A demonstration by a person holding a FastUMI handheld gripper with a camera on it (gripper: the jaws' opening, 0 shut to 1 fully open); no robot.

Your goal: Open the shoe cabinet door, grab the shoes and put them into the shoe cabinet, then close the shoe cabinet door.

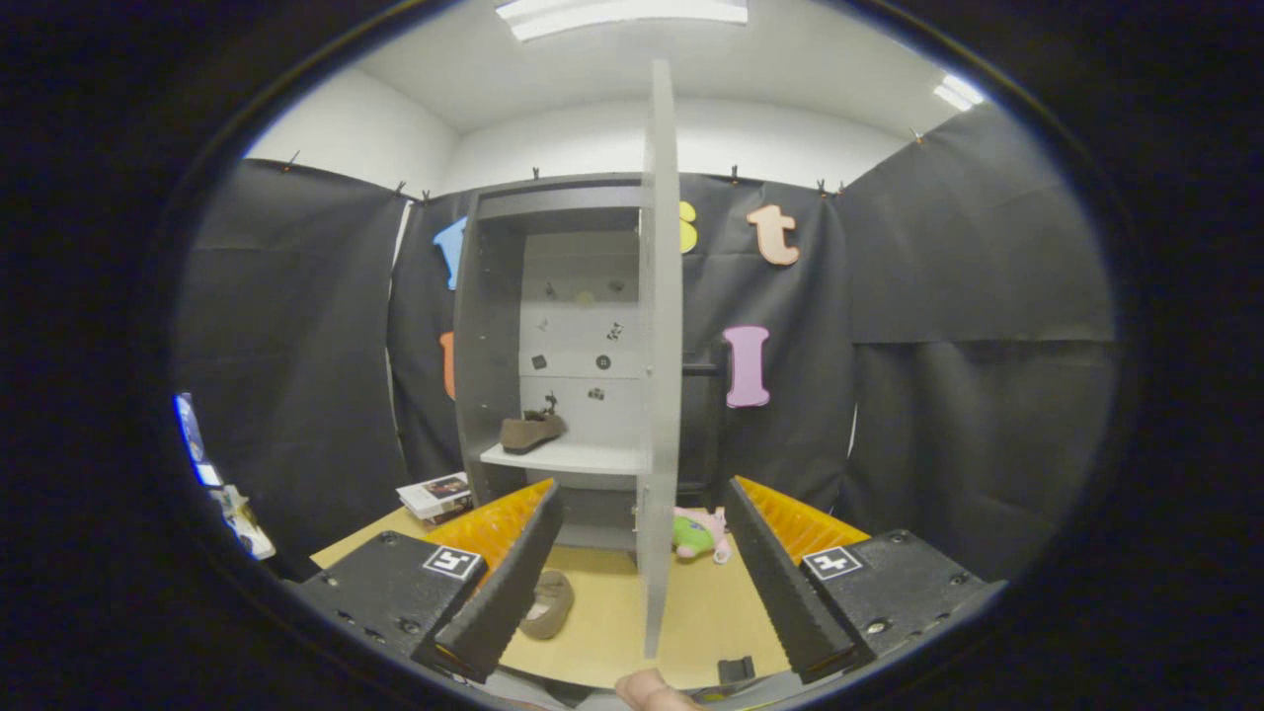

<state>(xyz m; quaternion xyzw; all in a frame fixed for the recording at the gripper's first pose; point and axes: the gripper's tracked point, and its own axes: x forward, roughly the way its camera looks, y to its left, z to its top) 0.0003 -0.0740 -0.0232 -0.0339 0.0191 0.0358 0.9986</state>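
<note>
Grey cabinet door (660, 375) (edge-on) stands between the tool's (642, 583) spread, level fingers.

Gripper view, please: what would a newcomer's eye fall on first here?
The grey cabinet door stands wide open, seen edge-on, running between the spread fingers of the open hand-held gripper. Behind it the shoe cabinet holds one brown shoe on its white shelf. A second shoe lies on the wooden tabletop beside the left finger, and a pink and green plush toy sits past the door.
</note>
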